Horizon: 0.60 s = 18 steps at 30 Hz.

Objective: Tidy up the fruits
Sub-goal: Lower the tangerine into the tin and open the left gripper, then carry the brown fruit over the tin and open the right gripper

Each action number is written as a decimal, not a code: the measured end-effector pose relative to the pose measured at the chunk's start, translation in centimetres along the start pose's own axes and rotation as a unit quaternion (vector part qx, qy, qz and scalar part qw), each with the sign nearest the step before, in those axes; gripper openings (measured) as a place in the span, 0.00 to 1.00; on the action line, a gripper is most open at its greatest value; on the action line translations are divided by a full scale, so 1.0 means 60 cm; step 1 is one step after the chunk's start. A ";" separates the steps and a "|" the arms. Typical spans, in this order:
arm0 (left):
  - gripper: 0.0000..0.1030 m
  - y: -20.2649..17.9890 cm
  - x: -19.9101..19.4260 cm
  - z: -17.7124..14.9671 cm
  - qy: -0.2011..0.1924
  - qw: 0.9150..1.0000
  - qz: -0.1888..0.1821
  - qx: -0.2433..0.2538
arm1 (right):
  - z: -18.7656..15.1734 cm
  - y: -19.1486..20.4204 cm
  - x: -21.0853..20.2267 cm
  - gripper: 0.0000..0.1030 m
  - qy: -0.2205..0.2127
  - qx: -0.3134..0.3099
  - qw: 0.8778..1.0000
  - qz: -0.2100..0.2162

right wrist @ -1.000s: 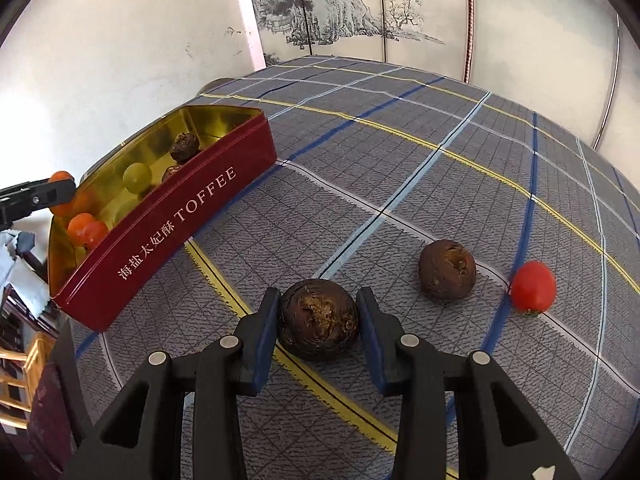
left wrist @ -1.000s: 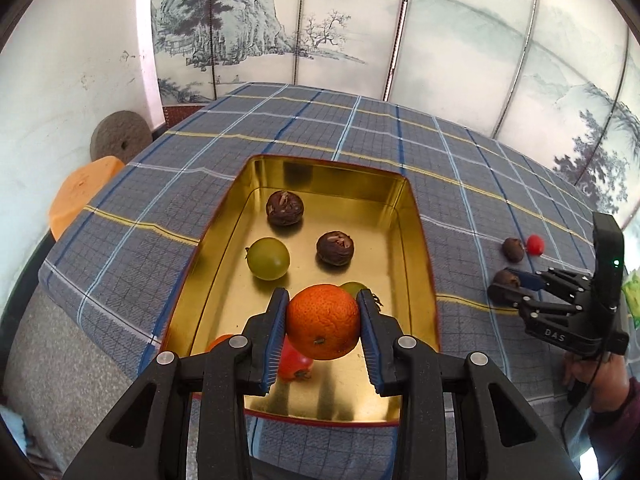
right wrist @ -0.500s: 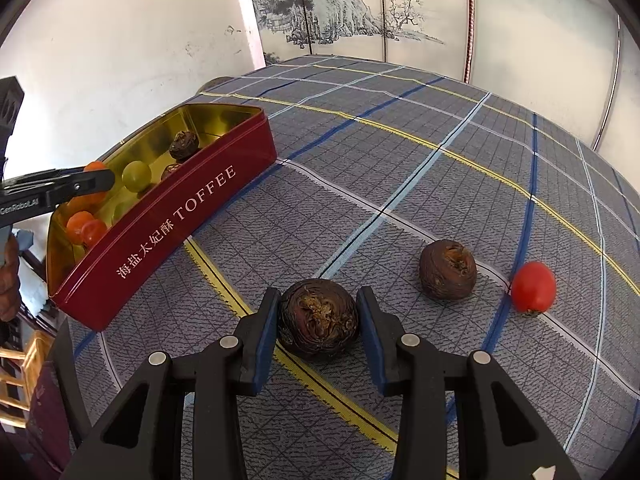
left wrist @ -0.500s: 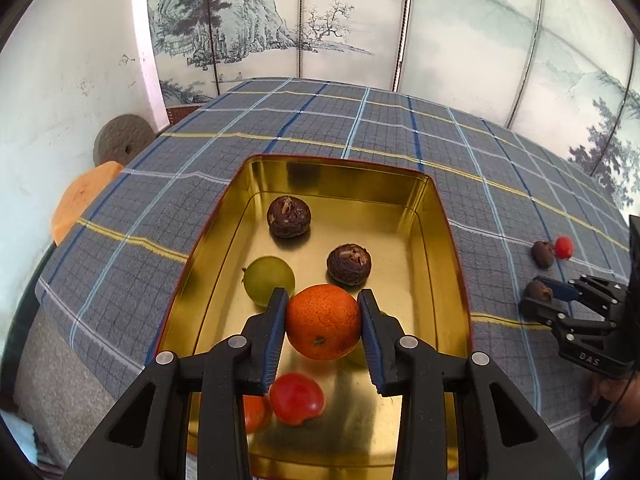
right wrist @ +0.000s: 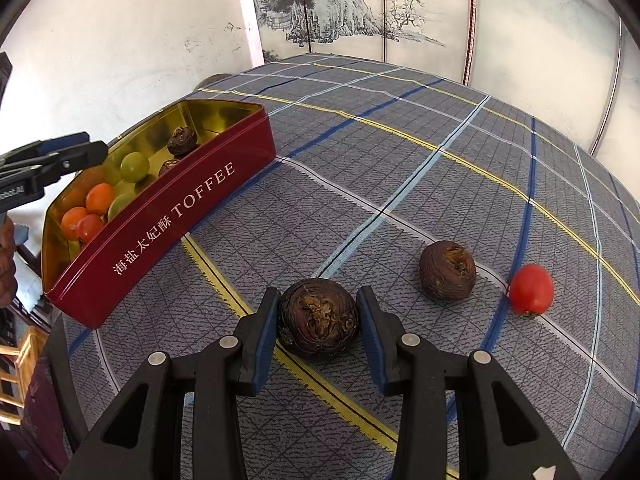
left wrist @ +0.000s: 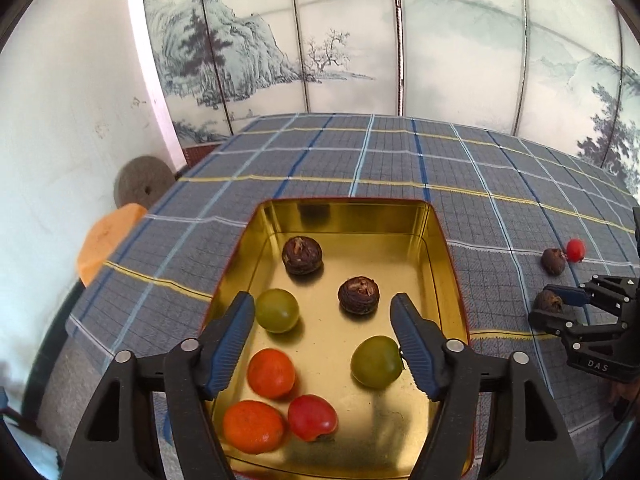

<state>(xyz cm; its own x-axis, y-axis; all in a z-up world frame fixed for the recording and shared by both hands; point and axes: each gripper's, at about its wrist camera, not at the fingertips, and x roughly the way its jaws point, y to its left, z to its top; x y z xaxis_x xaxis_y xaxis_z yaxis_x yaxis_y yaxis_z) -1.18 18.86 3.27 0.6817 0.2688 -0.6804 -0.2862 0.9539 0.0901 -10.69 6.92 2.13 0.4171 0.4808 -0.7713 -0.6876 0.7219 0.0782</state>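
The right gripper (right wrist: 318,316) is clamped on a dark, rough-skinned round fruit (right wrist: 318,317), firm and light, best held across its middle. The left gripper (left wrist: 322,336) is opening, with nothing between its jaws, over the gold-lined red tin (left wrist: 436,240).

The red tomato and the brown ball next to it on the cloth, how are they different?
The red tomato is smooth and shiny; the brown ball is dull and wrinkled. The tomato is bright red, the ball dark brown with a rough tuft on top. The tomato looks a bit smaller than the ball. Both lie loose on the checked cloth, outside the toffee tin, and no tongs hold them.
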 end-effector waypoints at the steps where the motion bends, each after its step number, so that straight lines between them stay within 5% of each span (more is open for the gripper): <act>1: 0.70 0.000 -0.004 0.000 -0.002 1.000 0.000 -0.001 | 0.000 0.000 0.000 0.36 0.000 0.000 1.000 0.000; 18: 0.77 0.010 -0.084 -0.044 -0.021 0.999 0.038 -0.001 | -0.002 -0.001 -0.004 0.36 0.000 0.009 1.000 -0.008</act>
<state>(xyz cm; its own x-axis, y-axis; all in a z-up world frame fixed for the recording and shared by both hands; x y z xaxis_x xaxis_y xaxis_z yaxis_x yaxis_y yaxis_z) -6.58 17.75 4.84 0.6858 0.3465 -0.6400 -0.3405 0.9300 0.1387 -10.83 6.73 2.23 0.4285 0.4684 -0.7726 -0.6690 0.7392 0.0771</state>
